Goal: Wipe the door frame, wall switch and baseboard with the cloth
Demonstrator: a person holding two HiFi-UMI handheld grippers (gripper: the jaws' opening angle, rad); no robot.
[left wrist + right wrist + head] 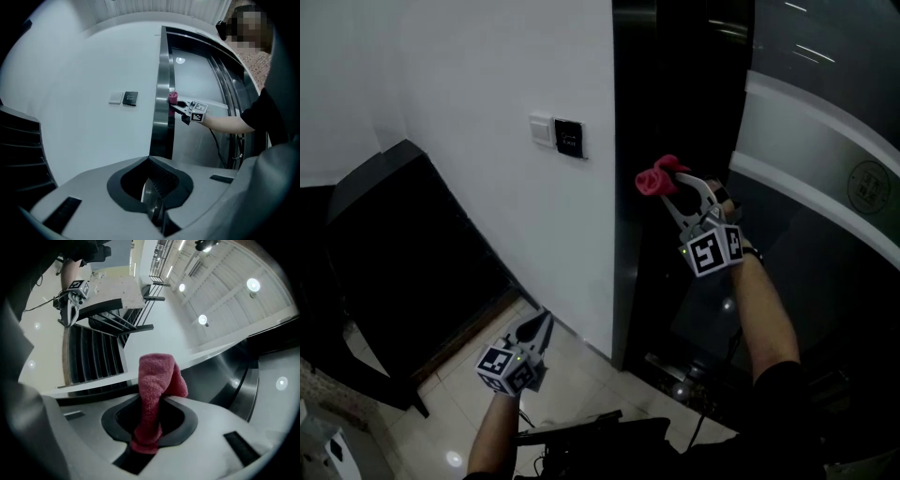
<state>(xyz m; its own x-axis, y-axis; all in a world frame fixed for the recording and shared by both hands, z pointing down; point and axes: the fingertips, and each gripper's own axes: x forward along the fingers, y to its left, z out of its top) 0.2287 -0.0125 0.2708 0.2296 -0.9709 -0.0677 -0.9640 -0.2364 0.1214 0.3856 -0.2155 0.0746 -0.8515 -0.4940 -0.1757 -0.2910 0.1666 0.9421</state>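
The lower right of the head view was dark, and we could not tell what lay at the foot of the frame [630, 234]. A round mark on the glass [825, 272] near the right edge was too dim to read. Both forearms were cut off by the bottom edge. Where the wall [469, 84] met the floor [572, 361], the left gripper [544, 323] covered part of the line, so we could not make out a baseboard.

The wall was plain white, the floor pale glossy tile, the frame dark and shiny. A white switch [541, 130] sat in the upper middle of the frame, with a black panel [569, 139] just beside it. A dark unit [403, 253] stood against the wall at the left.

The right forearm rose from the lower right toward the centre. The right gripper [673, 185] pointed up and left, its jaws clenched on the pink cloth [656, 180], which bulged out past the tips at the frame's edge. We could not tell whether it touched. The left gripper hung low in the lower left, well apart from the switch, its jaws pressed together with nothing between them.
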